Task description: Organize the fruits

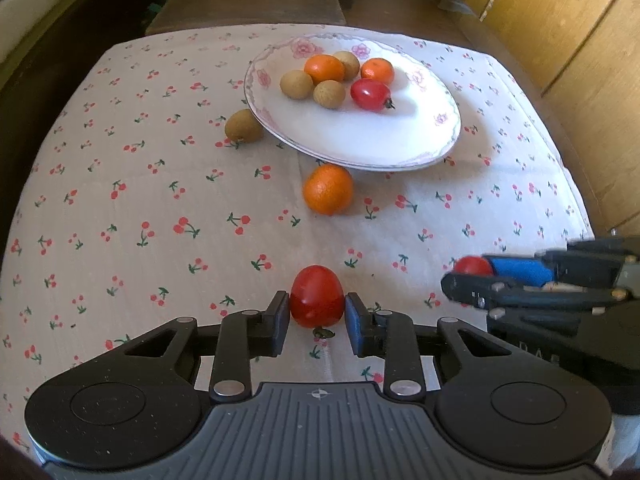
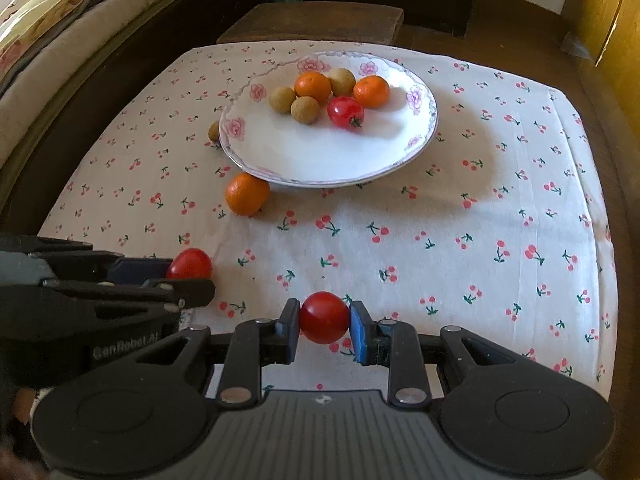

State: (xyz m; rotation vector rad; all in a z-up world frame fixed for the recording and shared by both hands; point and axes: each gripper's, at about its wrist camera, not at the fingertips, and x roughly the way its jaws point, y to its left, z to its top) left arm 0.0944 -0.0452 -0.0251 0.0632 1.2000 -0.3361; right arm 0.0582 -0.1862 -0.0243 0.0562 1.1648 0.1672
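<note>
both grippers point(image 1: 317, 312) point(image 2: 324, 320) clamp cherry tomatoes point(image 1: 316, 296) point(image 2: 324, 317); plate point(image 1: 360, 140) beyond.

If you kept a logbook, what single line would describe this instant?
left gripper: shut on cherry tomato | right gripper: shut on second cherry tomato | plate: six fruits | tablecloth: orange, longan

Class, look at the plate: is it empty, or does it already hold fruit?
It holds fruit. On the plate lie two oranges, three longans and one tomato, all bunched at its far side; the near half is bare.
</note>
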